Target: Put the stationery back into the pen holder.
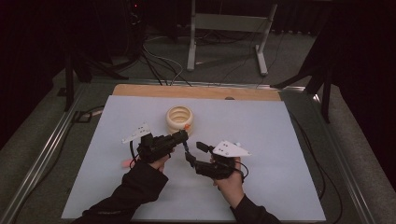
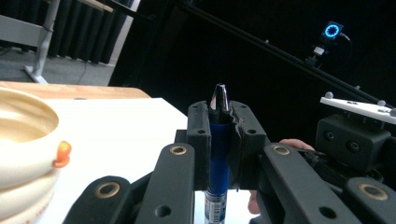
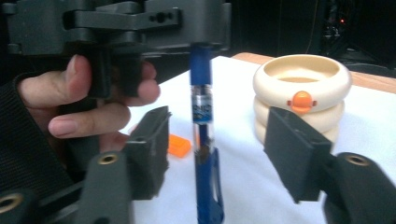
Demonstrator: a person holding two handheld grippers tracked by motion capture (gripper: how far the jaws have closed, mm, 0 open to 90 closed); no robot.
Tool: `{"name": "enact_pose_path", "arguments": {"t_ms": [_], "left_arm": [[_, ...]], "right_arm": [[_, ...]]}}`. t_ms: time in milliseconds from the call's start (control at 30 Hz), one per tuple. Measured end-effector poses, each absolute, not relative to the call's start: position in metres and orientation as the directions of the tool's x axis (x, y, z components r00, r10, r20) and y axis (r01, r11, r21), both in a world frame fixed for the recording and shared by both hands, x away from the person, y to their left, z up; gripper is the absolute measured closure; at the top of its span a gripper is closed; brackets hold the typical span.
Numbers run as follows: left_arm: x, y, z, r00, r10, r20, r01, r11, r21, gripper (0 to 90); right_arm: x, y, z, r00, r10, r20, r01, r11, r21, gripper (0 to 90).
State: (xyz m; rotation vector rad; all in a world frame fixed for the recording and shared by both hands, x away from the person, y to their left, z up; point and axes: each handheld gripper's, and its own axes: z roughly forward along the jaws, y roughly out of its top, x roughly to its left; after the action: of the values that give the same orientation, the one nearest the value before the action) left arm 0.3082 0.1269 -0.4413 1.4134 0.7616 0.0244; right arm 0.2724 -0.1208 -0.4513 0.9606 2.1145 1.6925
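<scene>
Covering wooden table [image 1: 196, 91]: pale sheet [image 1: 261, 135]

Worktop [image 1: 261, 126] mostly bare: right half of high view, lower left, far strip all open. Cream cup [image 1: 180, 118] upper centre, just beyond left tool [image 1: 183, 136], blocks forward reach. Pen [image 3: 203, 121] stands in gap between right tool [image 1: 194, 151] jaws, touching neither. Tools close together mid-frame; little room between. Small orange bit [image 3: 179, 144] on worktop near left hand [image 1: 161, 161].
</scene>
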Motion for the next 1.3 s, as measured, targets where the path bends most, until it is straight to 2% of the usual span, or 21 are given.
{"name": "enact_pose_path", "arguments": {"t_ms": [67,233,300,433,733,1300], "left_arm": [[0.310,0.129,-0.438,0.770,0.455,-0.446,0.407,0.189,0.894,81.1],[0.314,0.132,-0.432,0.772,0.474,-0.423,0.392,0.169,0.904,81.2],[0.316,0.133,-0.430,0.771,0.475,-0.424,0.391,0.172,0.904,81.1],[0.320,0.135,-0.426,0.772,0.482,-0.414,0.382,0.168,0.909,81.2],[0.334,0.136,-0.412,0.779,0.493,-0.387,0.363,0.148,0.920,81.1],[0.375,0.148,-0.383,0.784,0.539,-0.309,0.305,0.099,0.947,81.0]], "right_arm": [[0.273,-0.124,-0.449,-0.744,0.638,0.198,0.331,0.094,0.939,31.9],[0.274,-0.135,-0.446,-0.763,0.612,0.210,0.337,0.099,0.936,14.3],[0.274,-0.140,-0.445,-0.761,0.607,0.228,0.348,0.086,0.933,14.4],[0.276,-0.151,-0.444,-0.780,0.579,0.240,0.345,0.078,0.935,4.1],[0.278,-0.171,-0.443,-0.756,0.617,0.218,0.338,0.083,0.937,2.4],[0.278,-0.193,-0.450,-0.772,0.584,0.249,0.350,0.064,0.935,2.4]]}}
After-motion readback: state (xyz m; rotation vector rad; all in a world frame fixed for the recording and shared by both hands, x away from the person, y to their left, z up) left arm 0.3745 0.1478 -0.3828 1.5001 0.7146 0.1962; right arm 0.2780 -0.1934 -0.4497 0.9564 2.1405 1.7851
